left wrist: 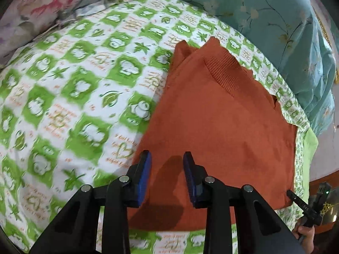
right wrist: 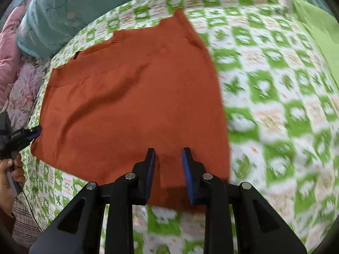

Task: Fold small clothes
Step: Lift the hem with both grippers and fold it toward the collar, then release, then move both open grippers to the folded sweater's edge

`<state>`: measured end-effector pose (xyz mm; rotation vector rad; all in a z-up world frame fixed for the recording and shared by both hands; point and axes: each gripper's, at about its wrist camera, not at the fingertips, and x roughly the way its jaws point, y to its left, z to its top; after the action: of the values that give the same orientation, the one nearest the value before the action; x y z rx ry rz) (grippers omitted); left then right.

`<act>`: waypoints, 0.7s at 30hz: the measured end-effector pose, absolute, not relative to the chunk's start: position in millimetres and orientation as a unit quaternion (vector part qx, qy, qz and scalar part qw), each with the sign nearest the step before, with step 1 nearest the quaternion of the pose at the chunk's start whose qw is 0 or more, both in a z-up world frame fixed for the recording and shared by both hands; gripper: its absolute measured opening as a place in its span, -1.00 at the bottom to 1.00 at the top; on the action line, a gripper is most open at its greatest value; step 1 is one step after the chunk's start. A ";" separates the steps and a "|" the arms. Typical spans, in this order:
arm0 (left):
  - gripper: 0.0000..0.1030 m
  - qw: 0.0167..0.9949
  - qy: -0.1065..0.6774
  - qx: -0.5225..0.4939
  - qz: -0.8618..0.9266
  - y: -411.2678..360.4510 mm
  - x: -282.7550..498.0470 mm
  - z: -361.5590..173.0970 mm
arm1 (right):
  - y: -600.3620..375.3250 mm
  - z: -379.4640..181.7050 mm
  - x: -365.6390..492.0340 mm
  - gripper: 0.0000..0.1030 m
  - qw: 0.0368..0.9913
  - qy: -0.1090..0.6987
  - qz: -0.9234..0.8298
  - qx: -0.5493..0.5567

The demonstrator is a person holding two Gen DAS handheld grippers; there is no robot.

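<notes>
Left wrist view: orange sweater (left wrist: 214, 127) lies flat on the green-patterned bed (left wrist: 74, 89), collar pointing away toward the teal quilt (left wrist: 275, 21). Left gripper (left wrist: 167, 156) and right gripper (right wrist: 168, 151) hover over its near hem, jaws narrowly parted, empty. Bare sheet flanks both sides.

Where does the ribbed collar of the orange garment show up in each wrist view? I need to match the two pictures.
Left wrist view: ribbed collar sits upper centre-right, at the far end of the orange garment.
Right wrist view: ribbed collar sits upper left, on the garment's far edge.
Shared landmark: the teal floral quilt beyond the collar in both.
</notes>
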<state>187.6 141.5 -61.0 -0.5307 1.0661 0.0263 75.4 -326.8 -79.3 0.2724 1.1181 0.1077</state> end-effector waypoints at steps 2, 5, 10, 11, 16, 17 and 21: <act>-0.35 0.827 0.502 -0.251 0.015 142.4 180.9 -56.4 | -330.3 -72.5 71.2 -0.46 0.839 0.524 0.047 0.136; -0.18 0.825 0.499 -0.264 0.018 141.4 161.9 -45.5 | -327.9 -62.0 66.7 -0.45 0.843 0.517 0.046 0.143; -0.10 0.814 0.501 -0.295 0.000 129.6 129.9 -41.5 | -314.6 -41.2 53.3 -0.40 0.852 0.499 0.064 0.145; -0.08 0.811 0.504 -0.298 -0.003 126.3 125.1 -42.9 | -309.9 -38.5 51.8 -0.34 0.853 0.496 0.069 0.144; -0.05 0.795 0.521 -0.312 -0.019 108.9 105.5 -56.2 | -287.2 -31.9 44.5 -0.26 0.854 0.491 0.087 0.144; -0.05 0.790 0.524 -0.319 -0.023 108.4 101.4 -59.2 | -284.1 -32.1 44.4 -0.25 0.854 0.492 0.090 0.144; 0.05 0.779 0.523 -0.345 -0.028 107.3 94.8 -65.3 | -272.0 -33.8 39.3 -0.25 0.849 0.497 0.103 0.146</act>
<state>94.8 107.3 -65.3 -0.7463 1.1300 -0.0614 39.3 -272.0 -33.8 0.3076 1.0478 0.2170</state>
